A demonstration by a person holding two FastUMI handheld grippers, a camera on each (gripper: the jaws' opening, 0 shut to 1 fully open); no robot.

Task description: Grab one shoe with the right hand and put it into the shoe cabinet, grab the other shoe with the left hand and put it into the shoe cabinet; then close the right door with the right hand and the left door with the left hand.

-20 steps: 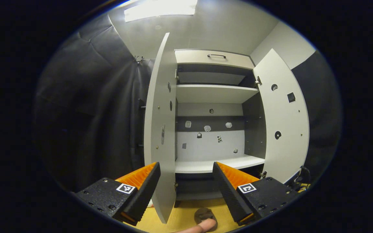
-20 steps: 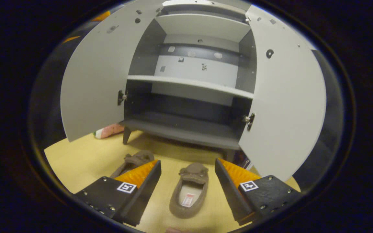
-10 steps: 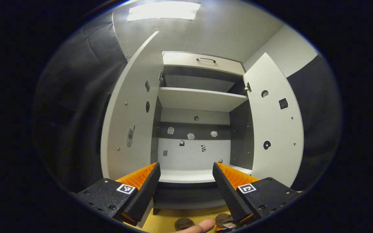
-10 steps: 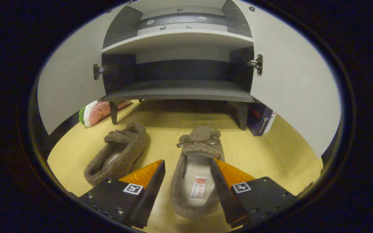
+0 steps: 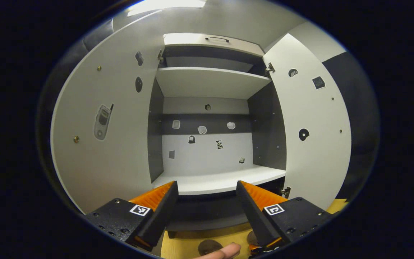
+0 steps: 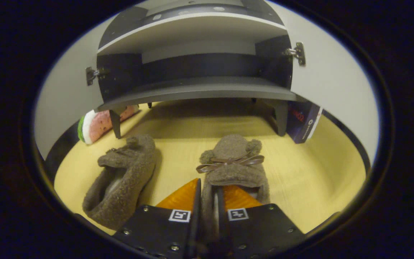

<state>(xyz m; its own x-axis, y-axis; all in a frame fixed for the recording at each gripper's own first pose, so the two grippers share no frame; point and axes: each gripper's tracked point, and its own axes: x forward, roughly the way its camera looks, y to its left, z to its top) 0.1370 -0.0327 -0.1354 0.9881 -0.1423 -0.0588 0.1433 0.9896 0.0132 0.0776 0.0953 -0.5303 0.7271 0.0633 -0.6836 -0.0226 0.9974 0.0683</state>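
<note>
My right gripper has its fingers pinched on the side wall of the fuzzy brown slipper with the ribbon bow, whose heel is cut off behind them. The second fuzzy slipper lies just beside it on the yellow wooden floor. A watermelon-patterned thing is half hidden behind the shoe cabinet leg. My left gripper has its fingers spread wide, holding nothing, facing the open smooth grey shelves; a fingertip intrudes below
</note>
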